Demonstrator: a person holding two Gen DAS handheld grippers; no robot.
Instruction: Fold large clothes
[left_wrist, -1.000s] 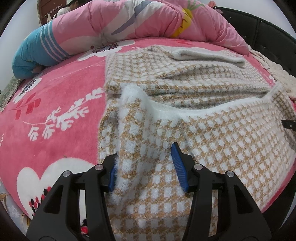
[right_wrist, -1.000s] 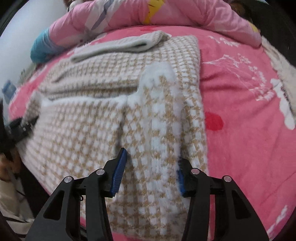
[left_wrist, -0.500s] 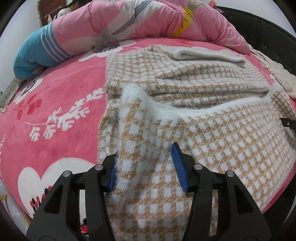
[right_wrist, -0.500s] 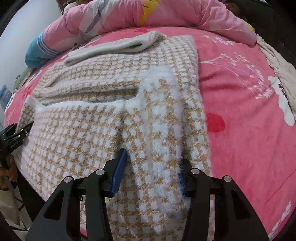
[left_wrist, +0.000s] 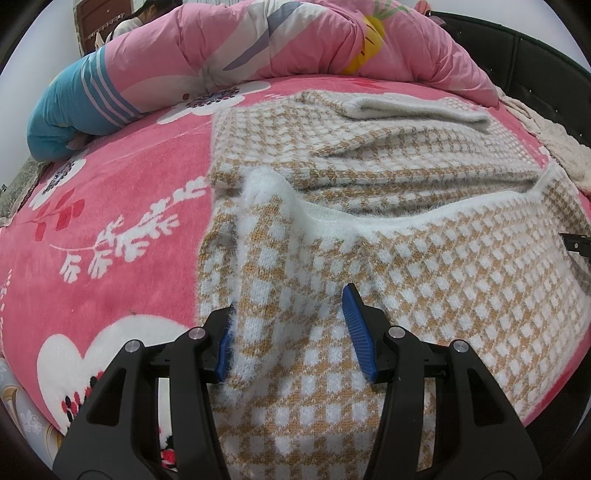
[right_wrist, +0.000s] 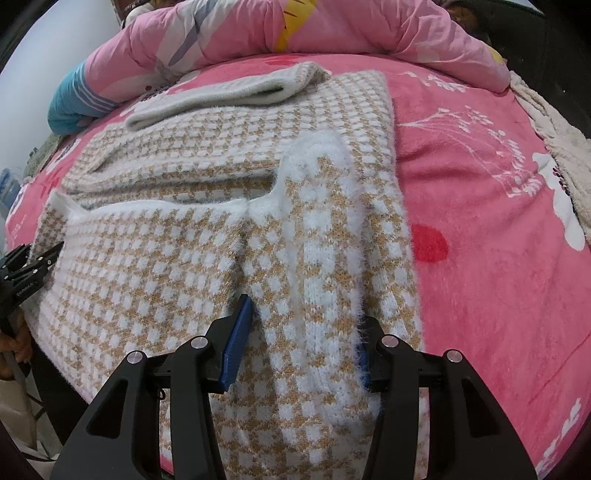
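Observation:
A large tan-and-white checked fuzzy sweater (left_wrist: 424, 258) lies on the pink bed, its lower part folded up over the body; it also shows in the right wrist view (right_wrist: 166, 258). My left gripper (left_wrist: 291, 332) is open, its jaws standing either side of the folded left sleeve (left_wrist: 266, 240) at the near edge. My right gripper (right_wrist: 299, 343) is open, its jaws standing either side of the folded right sleeve (right_wrist: 325, 229). The grey-white collar band (right_wrist: 229, 96) lies at the far end.
A pink floral blanket (left_wrist: 110, 229) covers the bed. A rolled pink and blue quilt (left_wrist: 221, 55) lies along the far side. A cream towel (right_wrist: 554, 122) lies at the right edge. A dark headboard (left_wrist: 535, 59) stands behind. The other gripper's tip (right_wrist: 26, 266) shows at left.
Both grippers have stayed open around the sleeves. The right wrist view has shifted slightly nearer over the sweater; the left has barely moved.

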